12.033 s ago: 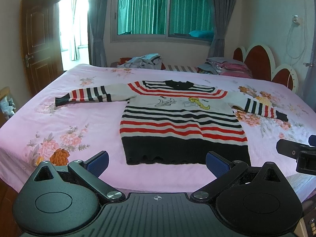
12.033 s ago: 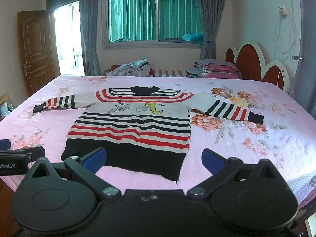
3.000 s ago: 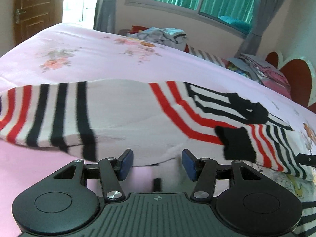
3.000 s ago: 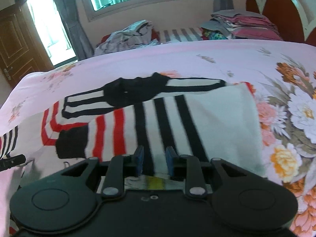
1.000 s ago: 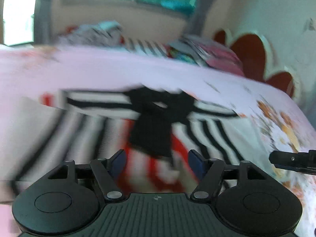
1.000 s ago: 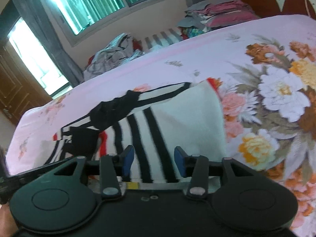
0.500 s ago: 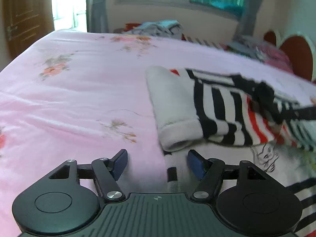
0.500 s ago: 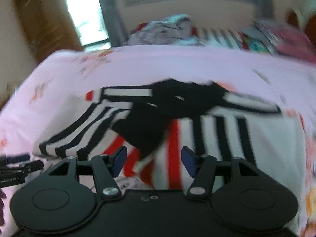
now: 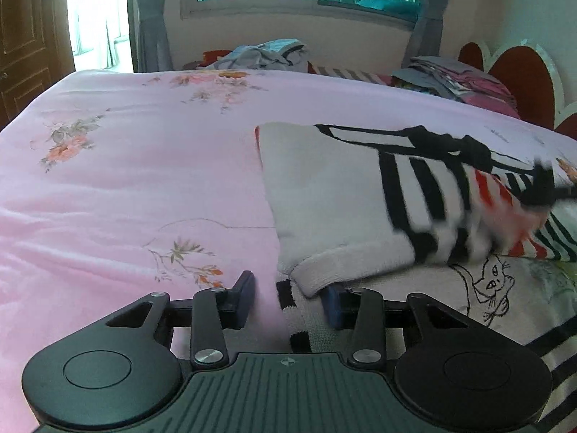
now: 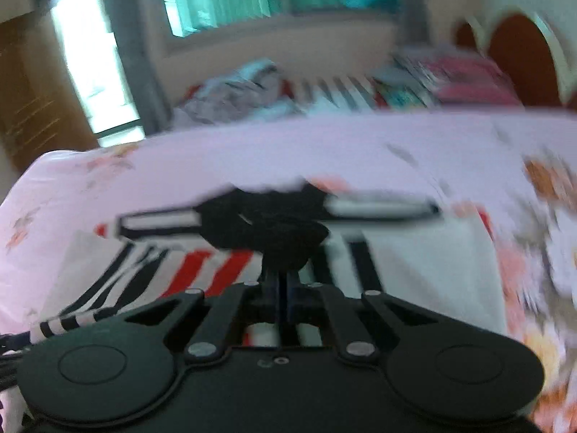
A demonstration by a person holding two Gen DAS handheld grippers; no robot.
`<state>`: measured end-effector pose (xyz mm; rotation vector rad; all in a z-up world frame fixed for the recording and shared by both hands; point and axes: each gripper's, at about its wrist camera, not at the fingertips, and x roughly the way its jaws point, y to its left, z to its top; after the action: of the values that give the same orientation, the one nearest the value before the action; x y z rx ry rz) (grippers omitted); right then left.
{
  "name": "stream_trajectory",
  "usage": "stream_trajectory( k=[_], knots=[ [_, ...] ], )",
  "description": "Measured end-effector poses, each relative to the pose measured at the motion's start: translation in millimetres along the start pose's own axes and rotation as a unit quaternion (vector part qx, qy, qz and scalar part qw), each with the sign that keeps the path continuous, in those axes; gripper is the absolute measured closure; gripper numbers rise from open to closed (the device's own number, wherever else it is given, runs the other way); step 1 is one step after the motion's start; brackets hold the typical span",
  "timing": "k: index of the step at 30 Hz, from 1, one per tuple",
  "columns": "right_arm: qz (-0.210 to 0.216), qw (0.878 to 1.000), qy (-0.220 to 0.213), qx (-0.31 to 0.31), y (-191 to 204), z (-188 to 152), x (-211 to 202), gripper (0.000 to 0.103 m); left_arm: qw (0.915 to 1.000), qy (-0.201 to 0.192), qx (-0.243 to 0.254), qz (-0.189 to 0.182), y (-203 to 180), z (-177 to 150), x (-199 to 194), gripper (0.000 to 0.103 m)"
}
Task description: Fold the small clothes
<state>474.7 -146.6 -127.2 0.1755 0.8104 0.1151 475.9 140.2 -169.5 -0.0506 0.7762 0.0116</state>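
A white sweater (image 9: 335, 195) with black and red stripes lies on the pink bed, both sleeves folded in across its chest. My left gripper (image 9: 288, 299) is open at the sweater's left edge, the right pad under the folded sleeve's fold. In the blurred right wrist view, my right gripper (image 10: 285, 296) is shut on the black sleeve cuff (image 10: 285, 249) over the sweater's (image 10: 414, 259) chest. That cuff (image 9: 541, 187) shows blurred in the left wrist view.
The pink floral bedspread (image 9: 126, 187) stretches left and far. A heap of clothes (image 9: 263, 54) and a folded stack (image 9: 458, 79) lie at the far edge by the red headboard (image 9: 519, 83). A wooden door (image 9: 25, 36) stands at left.
My right gripper has closed on the black cuff of a sleeve and is moving. My left gripper has moved closer to the sweater's left edge and stays open.
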Motion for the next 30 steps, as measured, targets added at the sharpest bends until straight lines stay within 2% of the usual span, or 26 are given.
stream_trajectory(
  k=[1, 3, 5, 7, 9, 10, 11, 17, 22, 23, 24, 25, 27, 30],
  knots=[
    [0.01, 1.0, 0.013, 0.019, -6, -4, 4, 0.097, 1.0, 0.001, -0.001, -0.005, 0, 0, 0, 0.069],
    [0.014, 0.999, 0.021, 0.048, -19, -10, 5, 0.085, 0.9999, 0.003, 0.0, -0.016, 1, 0, -1, 0.078],
    [0.017, 0.997, 0.01, 0.071, -27, -12, 2, 0.061, 0.9998, 0.005, 0.006, -0.016, -1, 1, -1, 0.078],
    [0.031, 0.996, 0.003, 0.087, -33, -11, 3, 0.052, 0.9998, 0.007, 0.007, -0.015, -2, 2, -1, 0.078],
    [0.043, 0.995, -0.003, 0.092, -36, -10, 6, 0.055, 0.9998, 0.008, 0.007, -0.015, -2, 2, -1, 0.078],
    [0.048, 0.994, 0.002, 0.097, -38, -7, 11, 0.067, 0.9998, 0.008, 0.01, -0.014, -3, 2, -1, 0.078],
    [0.06, 0.993, 0.007, 0.102, -40, -6, 13, 0.098, 0.9998, 0.008, 0.012, -0.013, -3, 2, -2, 0.078],
    [0.049, 0.996, -0.035, 0.061, -33, -2, -14, 0.097, 0.9997, 0.013, 0.015, -0.014, -2, 2, -2, 0.079],
    [0.032, 0.997, -0.002, 0.067, -37, -7, 5, 0.096, 0.9995, 0.019, 0.01, -0.021, 2, -1, -2, 0.079],
    [0.021, 0.997, 0.011, 0.069, -38, -6, 9, 0.094, 0.9992, 0.024, 0.016, -0.028, 3, -1, -4, 0.079],
    [0.016, 0.997, 0.007, 0.071, -38, -5, 5, 0.091, 0.9989, 0.028, 0.016, -0.035, 7, -1, -10, 0.079],
    [0.007, 0.998, -0.01, 0.066, -39, -4, -4, 0.084, 0.9987, 0.027, 0.004, -0.043, 13, -2, -18, 0.079],
    [-0.001, 0.998, -0.042, 0.048, -37, -1, -22, 0.079, 0.9972, -0.013, -0.034, -0.066, 27, -1, -41, 0.079],
    [0.015, 0.998, -0.06, 0.023, -28, 3, -27, 0.079, 0.9916, -0.055, -0.073, -0.091, 30, 8, -52, 0.079]
  ],
)
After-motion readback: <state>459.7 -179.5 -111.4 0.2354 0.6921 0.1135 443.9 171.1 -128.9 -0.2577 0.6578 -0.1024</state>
